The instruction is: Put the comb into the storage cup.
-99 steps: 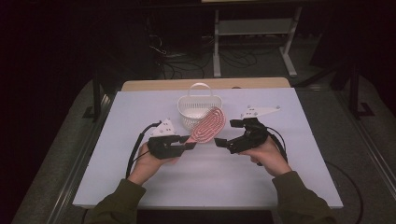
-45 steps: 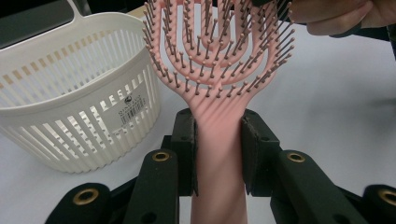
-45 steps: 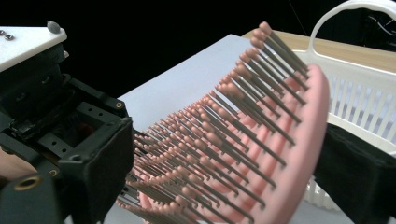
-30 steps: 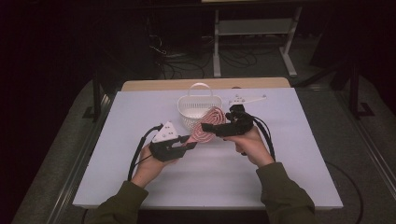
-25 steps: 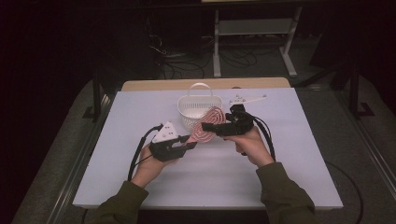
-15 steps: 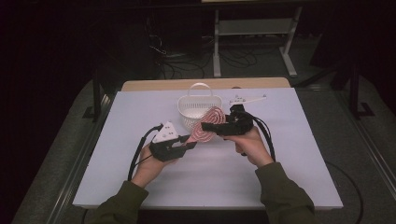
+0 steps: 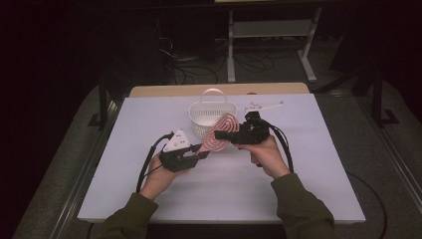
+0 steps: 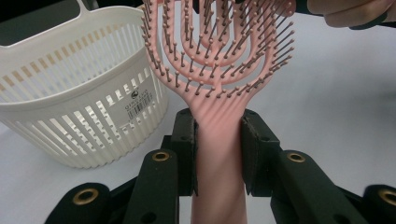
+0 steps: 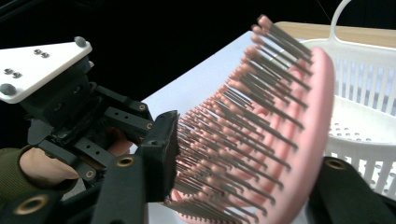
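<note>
Two grippers share one pink hairbrush (image 7: 220,133) at centre frame.

Left gripper (image 8: 218,154) clamps the handle; right gripper (image 9: 243,186), jaws just closing, pinches the bristled head and could slip near the basket (image 7: 199,115).

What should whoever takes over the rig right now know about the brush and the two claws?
Left claw: shut on the handle of the pink hairbrush.
Right claw: jaws have just been closing around the brush head, one pad against the bristles, the other behind its back.
Brush is held above the table, beside the white basket.
Done: brush lifted, both claws on it.
Left: likely getting it into the basket; not yet in.
</note>
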